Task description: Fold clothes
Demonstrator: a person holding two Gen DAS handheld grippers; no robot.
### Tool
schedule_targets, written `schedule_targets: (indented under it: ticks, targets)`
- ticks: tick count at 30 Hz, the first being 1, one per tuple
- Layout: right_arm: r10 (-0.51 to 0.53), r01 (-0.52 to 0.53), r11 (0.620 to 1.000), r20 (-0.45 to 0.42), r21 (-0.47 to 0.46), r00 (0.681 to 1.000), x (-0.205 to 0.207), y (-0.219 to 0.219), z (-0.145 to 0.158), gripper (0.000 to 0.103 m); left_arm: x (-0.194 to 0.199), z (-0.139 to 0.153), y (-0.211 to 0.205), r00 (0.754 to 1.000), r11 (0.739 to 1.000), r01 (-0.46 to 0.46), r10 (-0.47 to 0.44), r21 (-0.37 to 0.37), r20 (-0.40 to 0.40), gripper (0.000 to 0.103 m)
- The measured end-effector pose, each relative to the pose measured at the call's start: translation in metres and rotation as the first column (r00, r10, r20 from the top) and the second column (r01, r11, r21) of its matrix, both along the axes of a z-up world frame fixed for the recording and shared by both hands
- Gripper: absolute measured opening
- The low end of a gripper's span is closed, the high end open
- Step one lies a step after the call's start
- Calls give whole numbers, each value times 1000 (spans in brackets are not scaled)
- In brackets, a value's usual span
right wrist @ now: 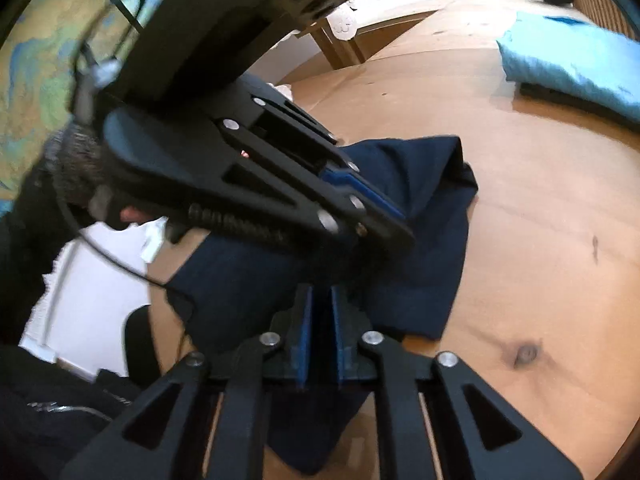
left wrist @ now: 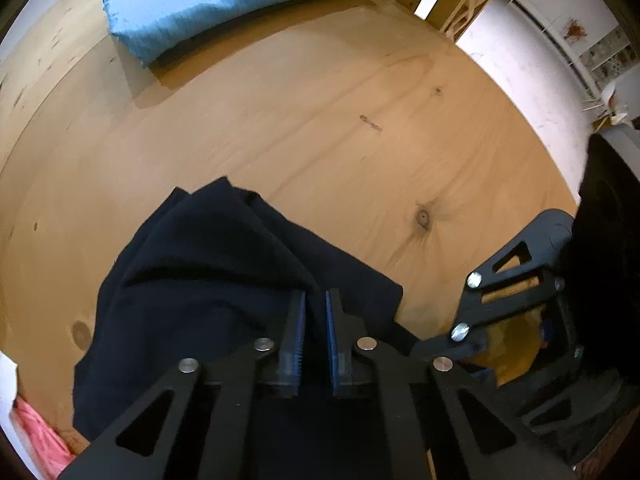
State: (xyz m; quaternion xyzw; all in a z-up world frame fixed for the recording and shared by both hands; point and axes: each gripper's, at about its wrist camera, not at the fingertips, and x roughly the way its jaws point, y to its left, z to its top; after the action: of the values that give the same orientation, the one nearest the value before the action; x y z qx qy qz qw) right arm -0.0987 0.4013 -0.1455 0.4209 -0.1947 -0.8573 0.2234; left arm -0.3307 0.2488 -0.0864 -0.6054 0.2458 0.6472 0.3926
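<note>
My left gripper (left wrist: 316, 300) and right gripper (right wrist: 320, 300) both pinch the navy garment (left wrist: 208, 264), jaws nearly closed on bunched cloth. It lies crumpled on the wooden table (left wrist: 320, 120), well short of the folded blue garment (left wrist: 224, 4). Thick folds could slip free and skew the crease.

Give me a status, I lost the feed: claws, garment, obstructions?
Left claw and right claw both pinched on the crumpled dark navy cloth garment. Garment partly lifted off the wooden table. Folded light blue cloth lies apart.
</note>
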Motion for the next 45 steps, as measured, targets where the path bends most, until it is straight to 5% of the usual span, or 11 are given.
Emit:
schedule_targets:
  ticks: [2, 6, 11, 22, 24, 29, 37, 39, 41, 45]
  targets:
    - [-22, 22, 1000, -6, 0, 1000, 10, 13, 2, 29, -2, 4, -10, 1000, 1000, -13, 13, 15, 1, 9]
    - [-73, 71, 985, 5, 160, 997, 13, 24, 3, 29, -6, 19, -27, 999, 998, -40, 41, 47, -6, 9]
    - [53, -53, 969, 7, 240, 999, -11, -7, -2, 29, -2, 34, -37, 999, 998, -25, 27, 64, -22, 9]
    - [85, -100, 987, 117, 125, 989, -22, 4, -21, 31, 2, 25, -40, 999, 997, -20, 18, 76, 29, 9]
    - [93, -105, 990, 123, 93, 988, -18, 2, -23, 31, 3, 20, -33, 998, 996, -33, 29, 84, 58, 11]
    - [105, -111, 992, 105, 58, 989, -12, -5, -25, 31, 6, 10, -10, 995, 998, -20, 14, 57, 103, 40]
    - [106, -116, 988, 90, 105, 990, -14, -15, -34, 31, 5, -14, 7, 996, 997, -27, 33, -78, 82, 43]
    - [109, -116, 988, 70, 103, 992, -13, -16, -33, 27, 4, -13, 8, 994, 997, -42, 49, -67, 99, 44]
    - [107, -112, 987, 52, 111, 993, -13, -18, -32, 9, 4, -15, 11, 992, 996, -50, 58, -76, 109, 47]
    - [106, -106, 990, 7, 94, 994, -13, -19, -26, 7, 7, -20, 18, 991, 992, -54, 67, -111, 116, 48]
